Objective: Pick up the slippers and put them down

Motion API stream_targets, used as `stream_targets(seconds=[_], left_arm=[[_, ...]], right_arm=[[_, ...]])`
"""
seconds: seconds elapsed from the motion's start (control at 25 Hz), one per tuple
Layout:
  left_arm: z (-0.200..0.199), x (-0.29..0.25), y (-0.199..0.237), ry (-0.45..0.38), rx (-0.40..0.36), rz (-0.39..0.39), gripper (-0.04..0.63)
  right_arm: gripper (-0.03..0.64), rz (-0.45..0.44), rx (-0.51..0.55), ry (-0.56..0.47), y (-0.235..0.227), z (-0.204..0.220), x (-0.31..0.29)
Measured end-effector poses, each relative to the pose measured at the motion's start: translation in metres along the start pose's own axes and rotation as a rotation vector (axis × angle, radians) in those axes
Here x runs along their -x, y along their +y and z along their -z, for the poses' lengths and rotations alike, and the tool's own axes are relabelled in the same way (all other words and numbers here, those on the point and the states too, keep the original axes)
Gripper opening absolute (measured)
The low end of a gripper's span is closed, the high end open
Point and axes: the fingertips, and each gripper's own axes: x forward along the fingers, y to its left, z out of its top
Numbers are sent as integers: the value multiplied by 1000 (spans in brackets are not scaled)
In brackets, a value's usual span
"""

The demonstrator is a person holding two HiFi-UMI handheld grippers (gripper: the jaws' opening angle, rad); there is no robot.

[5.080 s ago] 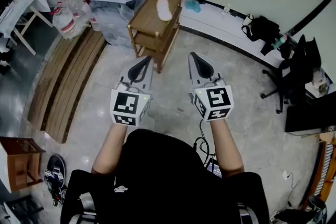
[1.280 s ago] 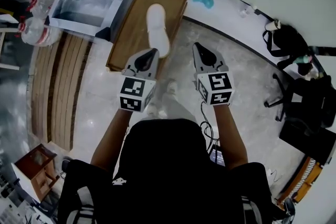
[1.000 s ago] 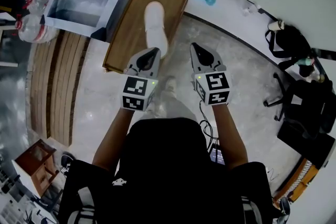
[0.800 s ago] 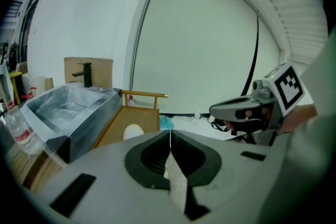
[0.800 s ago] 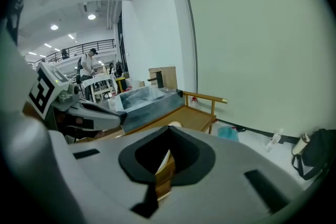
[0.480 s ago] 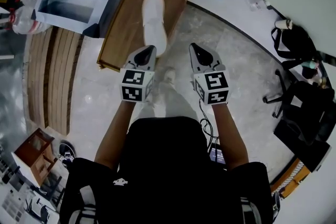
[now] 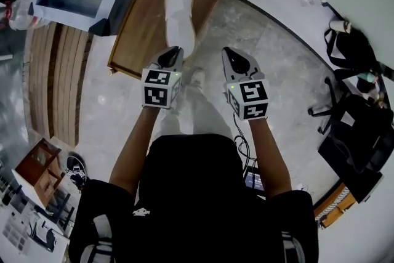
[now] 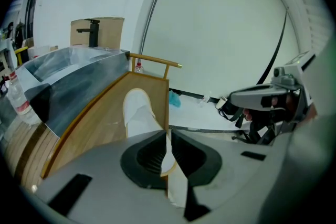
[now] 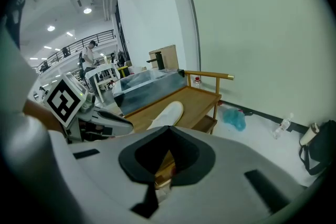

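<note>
Stone floor (image 7: 289, 64), wooden counter (image 7: 138, 15) with one white slipper (image 7: 180, 9) on top, head view. Left gripper view: left tongs (image 8: 168, 136) pinched shut, empty, aimed at its near end, probably lining up. Right gripper view: right tongs (image 9: 167, 134) shut too, empty.

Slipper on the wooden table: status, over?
Left gripper and right gripper both shut, empty. White slipper lies flat on the wooden table, not gripped, just ahead of the left gripper. Nothing in the way.

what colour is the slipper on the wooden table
White soft slipper, best seen in the head view.
</note>
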Motion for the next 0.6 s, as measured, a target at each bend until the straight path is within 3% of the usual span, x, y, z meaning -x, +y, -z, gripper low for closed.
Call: stream_targets(seconds=[0.6], left_arm=[[8, -47, 31, 37, 64, -88, 11]], right_arm=[[-15, -56, 14, 71, -8, 28, -29]])
